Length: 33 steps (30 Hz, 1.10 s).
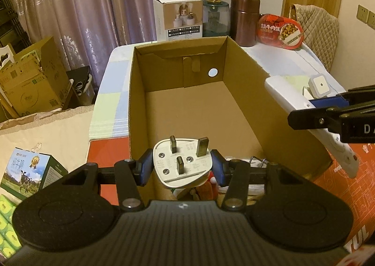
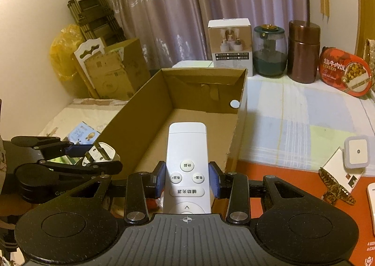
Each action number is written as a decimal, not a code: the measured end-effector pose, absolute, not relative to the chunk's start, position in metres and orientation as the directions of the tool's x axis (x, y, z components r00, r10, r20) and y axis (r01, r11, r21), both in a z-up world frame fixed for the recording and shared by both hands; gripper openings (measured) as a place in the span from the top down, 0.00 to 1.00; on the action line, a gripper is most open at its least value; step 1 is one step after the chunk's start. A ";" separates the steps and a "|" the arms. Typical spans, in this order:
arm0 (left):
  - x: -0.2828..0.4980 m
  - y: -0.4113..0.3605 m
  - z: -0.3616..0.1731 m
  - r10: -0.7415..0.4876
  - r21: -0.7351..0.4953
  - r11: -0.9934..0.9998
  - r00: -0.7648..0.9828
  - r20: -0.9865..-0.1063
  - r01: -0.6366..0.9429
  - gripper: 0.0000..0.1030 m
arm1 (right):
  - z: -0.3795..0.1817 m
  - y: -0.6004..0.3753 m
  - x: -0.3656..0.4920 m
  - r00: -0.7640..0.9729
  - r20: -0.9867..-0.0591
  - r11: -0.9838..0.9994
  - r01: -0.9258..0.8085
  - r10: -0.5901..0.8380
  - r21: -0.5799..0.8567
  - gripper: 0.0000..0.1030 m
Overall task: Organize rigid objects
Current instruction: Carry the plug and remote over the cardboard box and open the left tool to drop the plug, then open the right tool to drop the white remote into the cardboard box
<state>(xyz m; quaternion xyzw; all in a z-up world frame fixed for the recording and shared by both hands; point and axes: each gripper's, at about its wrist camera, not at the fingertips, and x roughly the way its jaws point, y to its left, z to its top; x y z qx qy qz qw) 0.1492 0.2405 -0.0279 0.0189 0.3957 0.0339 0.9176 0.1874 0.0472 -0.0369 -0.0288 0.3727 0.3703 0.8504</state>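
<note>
Left black two-finger gripper with blue pads (image 1: 182,165): pitched down, jaws partway apart, pads clamped on sides of white three-pin plug (image 1: 181,162), prongs facing up. Right black two-finger gripper with blue pads (image 2: 187,180): pitched down, jaws narrow, pads pinching white slim remote control (image 2: 186,167) mid-body, just beside left gripper.

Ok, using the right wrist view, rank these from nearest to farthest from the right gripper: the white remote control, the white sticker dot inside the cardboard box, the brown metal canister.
1. White remote control, between the fingers.
2. White sticker dot, on the box's far wall, ahead.
3. Brown metal canister, back right, beyond the box.
</note>
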 end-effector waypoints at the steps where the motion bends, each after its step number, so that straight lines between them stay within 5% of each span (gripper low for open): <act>1: 0.149 0.240 -0.029 0.076 0.062 0.997 0.682 -0.727 -0.046 0.55 | -0.038 0.048 0.188 0.448 -0.656 0.724 -0.651 0.608 0.228 0.66; 33: 0.143 0.242 -0.004 0.115 0.062 0.993 0.736 -0.667 -0.099 0.55 | -0.037 0.043 0.192 0.468 -0.655 0.746 -0.624 0.593 0.230 0.66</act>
